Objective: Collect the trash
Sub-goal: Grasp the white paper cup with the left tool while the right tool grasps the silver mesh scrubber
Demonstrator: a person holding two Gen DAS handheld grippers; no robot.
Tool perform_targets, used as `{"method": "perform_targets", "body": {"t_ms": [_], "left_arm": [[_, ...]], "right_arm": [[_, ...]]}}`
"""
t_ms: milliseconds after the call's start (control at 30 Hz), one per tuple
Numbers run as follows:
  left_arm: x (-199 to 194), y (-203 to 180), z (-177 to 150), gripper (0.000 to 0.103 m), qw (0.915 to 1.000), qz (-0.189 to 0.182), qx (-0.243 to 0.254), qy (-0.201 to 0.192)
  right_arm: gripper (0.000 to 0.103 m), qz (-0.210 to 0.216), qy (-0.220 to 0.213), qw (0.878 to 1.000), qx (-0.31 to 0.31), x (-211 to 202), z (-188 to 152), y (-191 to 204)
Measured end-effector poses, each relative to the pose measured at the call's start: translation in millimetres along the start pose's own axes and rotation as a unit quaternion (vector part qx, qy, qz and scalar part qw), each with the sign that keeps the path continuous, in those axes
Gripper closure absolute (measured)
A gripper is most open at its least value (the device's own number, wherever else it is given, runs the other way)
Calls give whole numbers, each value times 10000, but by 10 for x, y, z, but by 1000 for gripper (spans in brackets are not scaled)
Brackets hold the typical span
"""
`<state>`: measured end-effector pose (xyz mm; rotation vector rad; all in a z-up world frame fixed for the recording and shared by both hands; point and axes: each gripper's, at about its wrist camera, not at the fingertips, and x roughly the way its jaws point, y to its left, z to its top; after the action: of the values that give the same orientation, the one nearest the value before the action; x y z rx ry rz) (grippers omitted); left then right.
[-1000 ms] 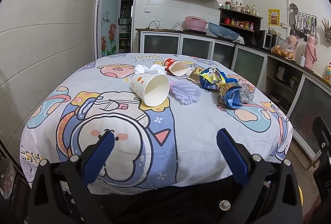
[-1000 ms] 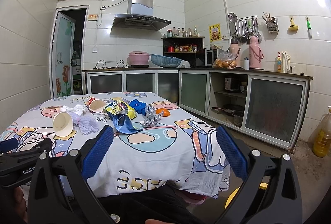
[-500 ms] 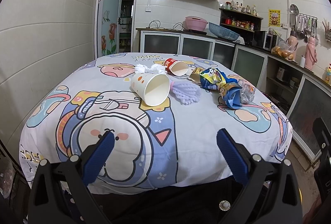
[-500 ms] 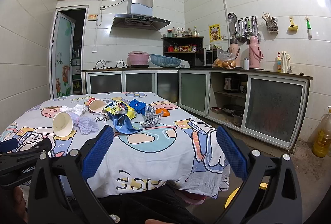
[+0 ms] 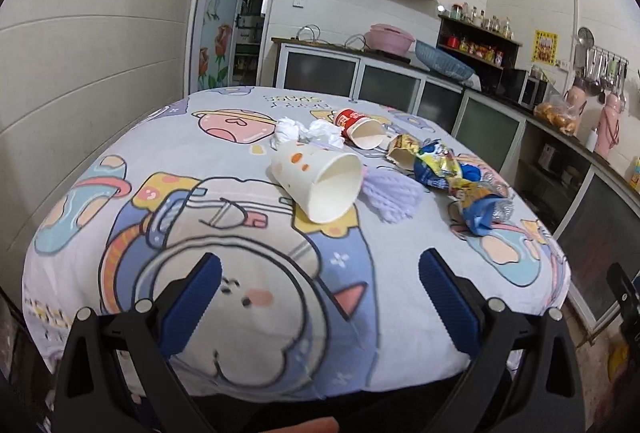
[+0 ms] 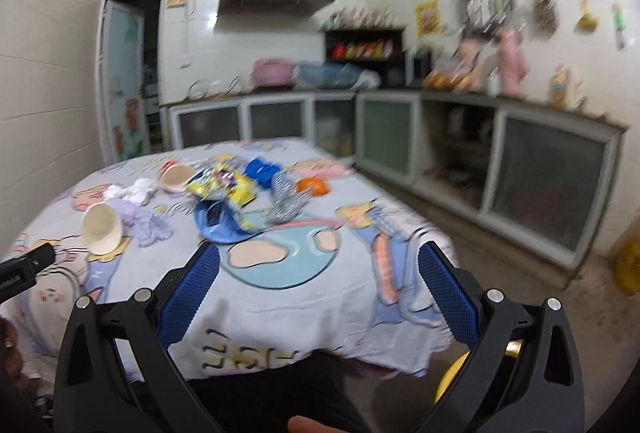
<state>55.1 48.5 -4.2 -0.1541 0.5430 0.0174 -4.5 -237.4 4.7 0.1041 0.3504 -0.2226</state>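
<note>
Kitchen bench (image 5: 192,169): "SPACE" printed beyond red cup (image 5: 357,127); white cup (image 5: 316,181) nearer; both hand-held grippers (image 5: 320,293) (image 6: 318,285) released, empty.

The left gripper (image 5: 320,291), jaws spread and empty, hovers near a tipped white paper cup (image 5: 318,183) on the counter (image 5: 180,169).

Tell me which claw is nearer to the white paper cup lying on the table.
Left. The left claw is open, with the white cup straight ahead of it. The right claw is also open but sits further to the side, with the cup far off to its left.
</note>
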Motion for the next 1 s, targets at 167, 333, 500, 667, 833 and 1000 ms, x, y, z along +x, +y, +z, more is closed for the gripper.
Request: {"method": "perform_targets", "body": {"t_ms": [167,333,500,667,833,1000], "left_arm": [[316,121,160,8,9988,-167,210,419],[590,98,338,8,9960,203,595,637],[807,53,500,8,9938,214,665,860],[1013,-2,579,8,9896,447,796,1108],[1197,7,617,8,9883,463,685,1280],[1385,17,626,8,9869,416,481,1483]], "right_arm": [[8,800,982,9886,813,578,119,-362],[8,847,1152,9852,944,955,262,-476],[8,897,1095,9899,-21,1276,501,-254],[8,1244,1558,9788,-479,1850,667,-61],[8,1347,1745,9748,-353,2249,748,-18],[8,1426,1958,9700,-198,2495,744,18]]}}
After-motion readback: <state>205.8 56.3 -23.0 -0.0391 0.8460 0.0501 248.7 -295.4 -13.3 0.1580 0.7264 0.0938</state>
